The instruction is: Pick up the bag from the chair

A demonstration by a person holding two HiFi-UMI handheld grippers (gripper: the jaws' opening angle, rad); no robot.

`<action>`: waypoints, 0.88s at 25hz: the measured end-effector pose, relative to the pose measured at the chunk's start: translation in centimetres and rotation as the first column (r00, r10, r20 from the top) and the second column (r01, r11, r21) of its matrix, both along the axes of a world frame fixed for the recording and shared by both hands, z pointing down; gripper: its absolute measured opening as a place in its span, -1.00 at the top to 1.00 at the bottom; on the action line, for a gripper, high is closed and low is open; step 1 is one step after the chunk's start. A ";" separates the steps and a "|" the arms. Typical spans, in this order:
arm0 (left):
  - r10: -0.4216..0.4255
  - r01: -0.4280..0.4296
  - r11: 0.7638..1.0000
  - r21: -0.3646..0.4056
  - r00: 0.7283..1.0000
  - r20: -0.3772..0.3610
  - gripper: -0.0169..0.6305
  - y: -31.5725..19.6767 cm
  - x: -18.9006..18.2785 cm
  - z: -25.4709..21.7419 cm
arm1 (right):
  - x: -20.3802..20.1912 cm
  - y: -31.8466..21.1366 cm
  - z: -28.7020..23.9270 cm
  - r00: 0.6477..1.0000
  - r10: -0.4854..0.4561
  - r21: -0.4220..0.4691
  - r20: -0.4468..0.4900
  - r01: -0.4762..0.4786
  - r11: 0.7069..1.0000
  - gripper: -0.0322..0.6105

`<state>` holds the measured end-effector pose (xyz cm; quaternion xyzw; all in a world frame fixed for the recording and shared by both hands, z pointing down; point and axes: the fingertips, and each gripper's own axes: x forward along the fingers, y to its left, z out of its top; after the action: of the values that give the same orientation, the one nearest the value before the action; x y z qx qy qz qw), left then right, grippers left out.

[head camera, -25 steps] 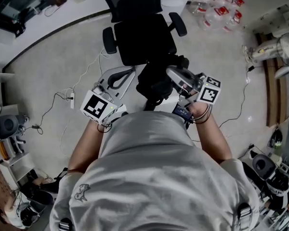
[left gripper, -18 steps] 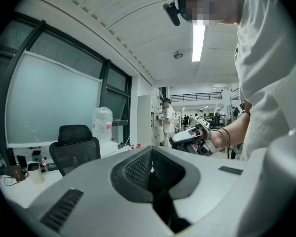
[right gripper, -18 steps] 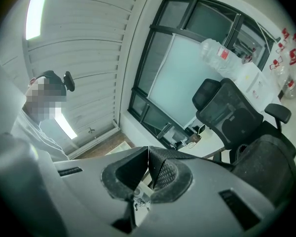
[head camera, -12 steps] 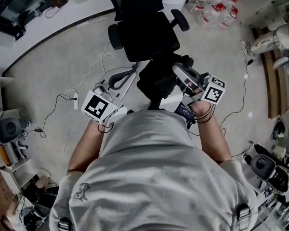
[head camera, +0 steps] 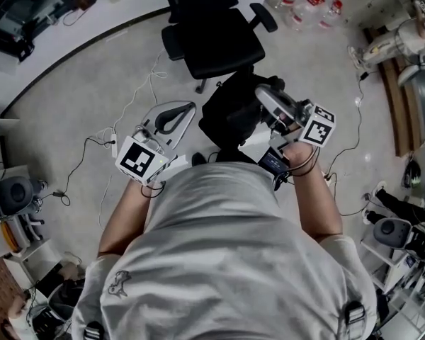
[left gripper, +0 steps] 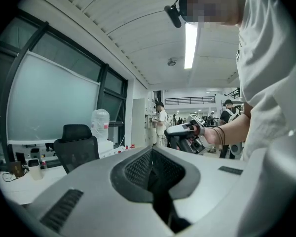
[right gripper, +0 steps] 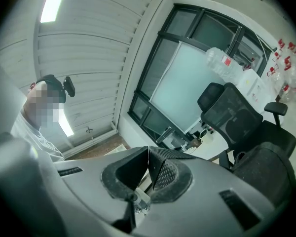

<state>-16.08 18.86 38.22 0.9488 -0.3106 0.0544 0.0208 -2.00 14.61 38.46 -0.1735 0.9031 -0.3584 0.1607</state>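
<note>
The person, in a pale grey T-shirt (head camera: 227, 261), stands on a light speckled floor (head camera: 78, 91) with a hand-held gripper in each hand. The black fabric bag (head camera: 227, 112) is off the black office chair (head camera: 216, 37). It hangs above the floor between the chair's front edge and the person's body, apart from the seat, which is bare.

The right gripper (head camera: 261, 94) reaches over the upper right part of the bag. In its own view the two dark ribbed pads are pressed together along one thin line. The dark mesh of the bag fills the lower right corner of that view, with the chair just behind it. The bag hangs at this gripper's tip and rests on nothing else, so the pinch is on the bag. The pinched part itself is hidden under the jaws.

The left gripper (head camera: 186, 109) is held out level to the left of the bag, apart from it. Its jaws are also pressed together, with nothing between them.

The chair stands toward the far side of the floor, near the curved dark base of the wall. White cables (head camera: 138, 91) trail across the floor to the left of the chair. Clear bottles with red caps (head camera: 313, 4) are grouped at the floor's far right.
</note>
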 end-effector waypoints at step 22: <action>-0.081 0.080 0.996 -0.036 0.997 -0.011 0.91 7.8 6.3 1.4 | 5.3 11.0 2.0 0.993 -0.118 -0.048 -0.004 0.118 0.992 0.79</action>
<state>-9.78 26.66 39.63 0.9353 -0.3474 0.0532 0.0418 3.27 25.60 40.46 -0.1248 0.9035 -0.3882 0.1320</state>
